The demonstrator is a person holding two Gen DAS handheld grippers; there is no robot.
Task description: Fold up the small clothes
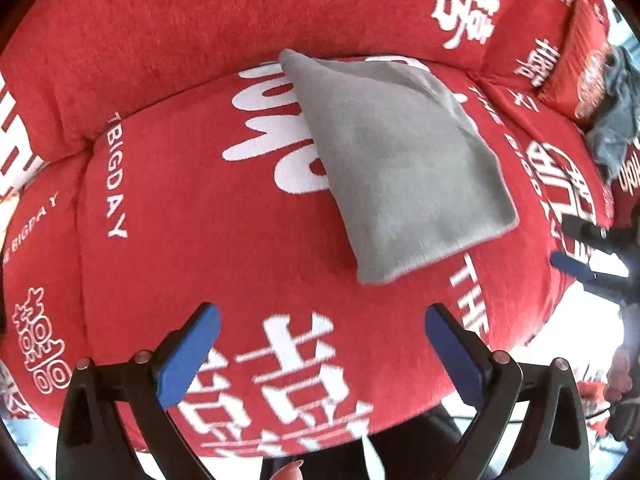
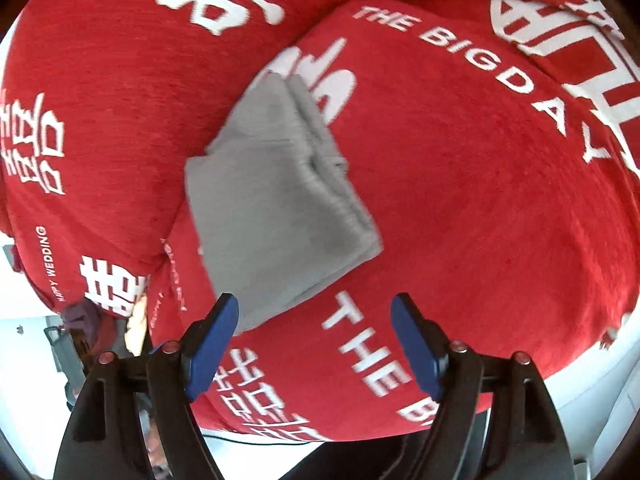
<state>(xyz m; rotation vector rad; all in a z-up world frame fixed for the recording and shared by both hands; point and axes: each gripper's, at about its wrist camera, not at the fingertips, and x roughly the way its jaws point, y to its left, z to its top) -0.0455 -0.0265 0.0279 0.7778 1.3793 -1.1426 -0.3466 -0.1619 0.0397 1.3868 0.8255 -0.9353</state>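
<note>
Home living room: sofa (image 1: 168,168) under a red wedding-print cover reading "THE BIG DAY", matching cushion (image 1: 576,52), pale floor.

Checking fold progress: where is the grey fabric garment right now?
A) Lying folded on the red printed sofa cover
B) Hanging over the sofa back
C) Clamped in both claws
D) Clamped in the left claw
A: the grey fabric garment lies folded on the red printed sofa cover, clear of both open claws.
</note>
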